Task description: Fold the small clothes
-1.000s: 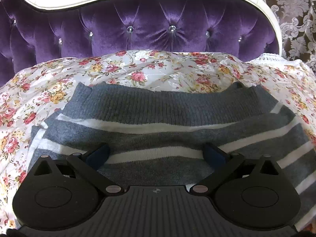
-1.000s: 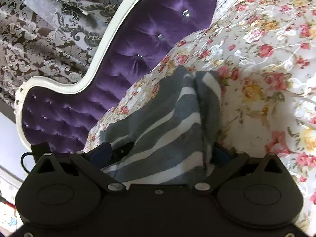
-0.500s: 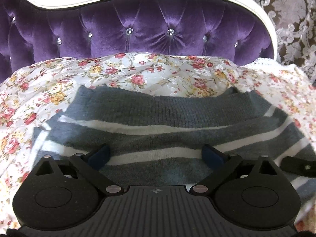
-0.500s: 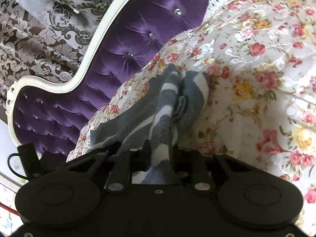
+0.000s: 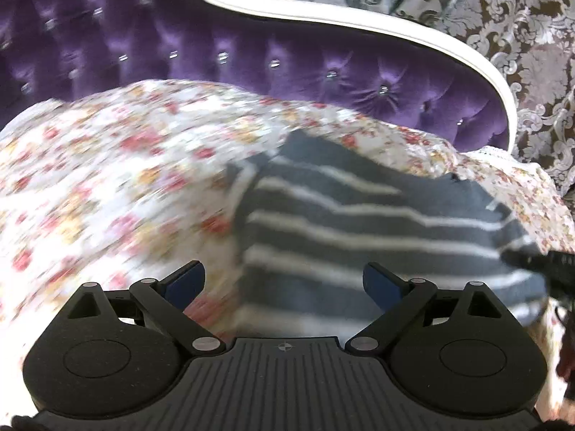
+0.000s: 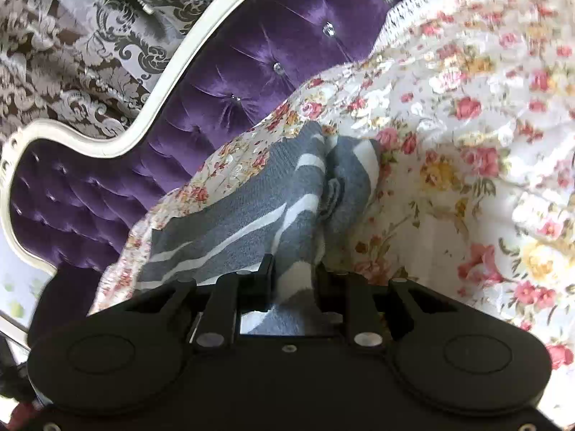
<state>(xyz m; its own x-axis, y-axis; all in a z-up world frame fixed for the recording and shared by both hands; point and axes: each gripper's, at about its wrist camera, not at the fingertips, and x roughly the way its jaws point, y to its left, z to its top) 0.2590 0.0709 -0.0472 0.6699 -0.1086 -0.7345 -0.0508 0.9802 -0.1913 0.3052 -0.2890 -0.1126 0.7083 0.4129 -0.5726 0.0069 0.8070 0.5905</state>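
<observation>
Right wrist view: right gripper [image 6: 293,276] angled down, jaws pinching striped sweater [image 6: 251,222]. Left gripper [image 5: 284,283] jaws wide, sweater edge between, untouched.

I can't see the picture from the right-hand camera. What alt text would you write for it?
A black two-finger right gripper is pinched shut on a bunched fold of a grey knitted garment with white stripes. The garment lies on a white bedspread printed with red and yellow roses, before a purple tufted velvet headboard with a white curved frame.
</observation>
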